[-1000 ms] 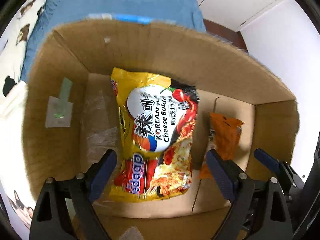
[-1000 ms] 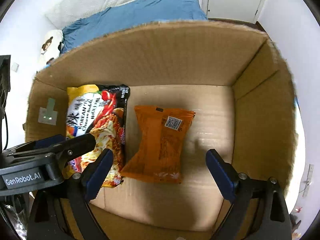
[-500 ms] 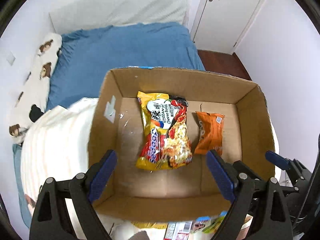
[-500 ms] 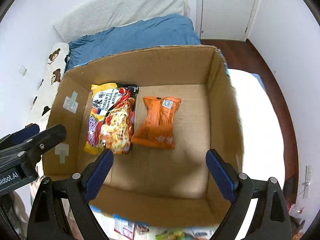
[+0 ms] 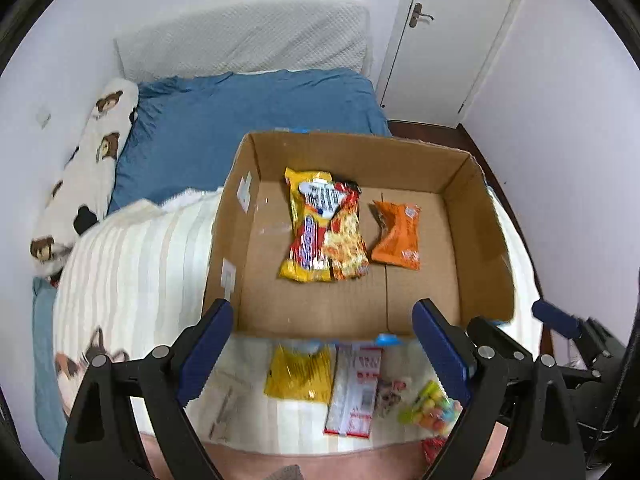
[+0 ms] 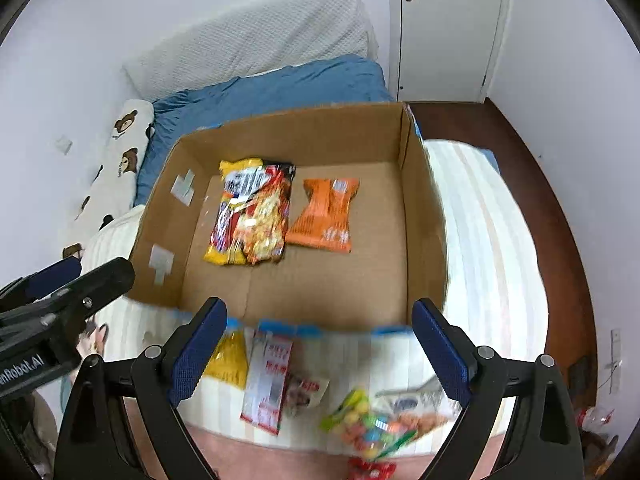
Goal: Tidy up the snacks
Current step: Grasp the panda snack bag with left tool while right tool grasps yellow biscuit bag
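Observation:
An open cardboard box (image 5: pixel 486 248) (image 6: pixel 424 220) sits on a striped blanket on the bed. In it lie a yellow noodle packet (image 5: pixel 324 228) (image 6: pixel 252 216) and an orange snack packet (image 5: pixel 396 236) (image 6: pixel 326 214) side by side. Loose snacks lie before the box: a yellow packet (image 5: pixel 298 374) (image 6: pixel 230 362), a red-and-white packet (image 5: pixel 354 390) (image 6: pixel 266 384) and a bag of coloured candies (image 5: pixel 428 406) (image 6: pixel 368 426). My left gripper (image 5: pixel 322 350) and right gripper (image 6: pixel 318 350) are both open and empty, held high over the box's near edge.
The blanket (image 5: pixel 132 280) (image 6: pixel 488 248) covers the near part of a bed with a blue sheet (image 5: pixel 256 108). A bear-print pillow (image 5: pixel 84 176) lies left. A white door (image 5: pixel 452 32) and dark floor (image 6: pixel 532 184) are at right. The left gripper's body (image 6: pixel 48 312) shows in the right view.
Both grippers have pulled up and back out of the box. The whole box and the loose snacks in front of it have come into view. Both packets stay in the box.

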Motion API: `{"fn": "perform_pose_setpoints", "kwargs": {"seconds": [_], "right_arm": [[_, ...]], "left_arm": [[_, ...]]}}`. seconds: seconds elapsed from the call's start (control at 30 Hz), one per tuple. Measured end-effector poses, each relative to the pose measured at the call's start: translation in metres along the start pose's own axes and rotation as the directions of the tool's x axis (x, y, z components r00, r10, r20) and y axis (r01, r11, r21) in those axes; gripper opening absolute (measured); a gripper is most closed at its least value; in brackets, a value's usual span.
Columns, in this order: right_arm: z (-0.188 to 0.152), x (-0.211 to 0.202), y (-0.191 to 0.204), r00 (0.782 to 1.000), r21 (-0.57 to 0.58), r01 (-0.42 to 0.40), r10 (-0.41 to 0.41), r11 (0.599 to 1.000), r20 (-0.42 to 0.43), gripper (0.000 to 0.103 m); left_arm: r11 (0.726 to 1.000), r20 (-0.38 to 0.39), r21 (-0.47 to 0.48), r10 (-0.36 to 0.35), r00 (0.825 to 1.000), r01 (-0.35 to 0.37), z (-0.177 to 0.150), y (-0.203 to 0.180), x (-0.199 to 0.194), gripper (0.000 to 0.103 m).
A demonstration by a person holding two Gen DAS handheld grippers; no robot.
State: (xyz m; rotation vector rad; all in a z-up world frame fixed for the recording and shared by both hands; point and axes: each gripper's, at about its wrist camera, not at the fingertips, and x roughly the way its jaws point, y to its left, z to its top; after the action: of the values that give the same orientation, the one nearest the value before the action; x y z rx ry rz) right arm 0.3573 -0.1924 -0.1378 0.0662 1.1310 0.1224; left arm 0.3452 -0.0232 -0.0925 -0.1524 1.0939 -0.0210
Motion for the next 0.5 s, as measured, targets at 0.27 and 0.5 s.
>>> {"fn": "perform_pose_setpoints", "kwargs": {"seconds": [0.27, 0.5], "right_arm": [[-0.075, 0.019, -0.034, 0.990, 0.119, -0.047, 0.062, 0.992, -0.124, 0.096], [-0.138, 0.056, -0.083, 0.961, 0.205, 0.024, 0.034, 0.978, -0.275, 0.096]], "left_arm": [[1.000, -0.131, -0.029, 0.000, 0.991, -0.004, -0.069, 0.011, 0.021, 0.091], [0.998, -0.323, -0.048, 0.026, 0.946, -0.044, -0.139, 0.019, 0.085, 0.091]]}}
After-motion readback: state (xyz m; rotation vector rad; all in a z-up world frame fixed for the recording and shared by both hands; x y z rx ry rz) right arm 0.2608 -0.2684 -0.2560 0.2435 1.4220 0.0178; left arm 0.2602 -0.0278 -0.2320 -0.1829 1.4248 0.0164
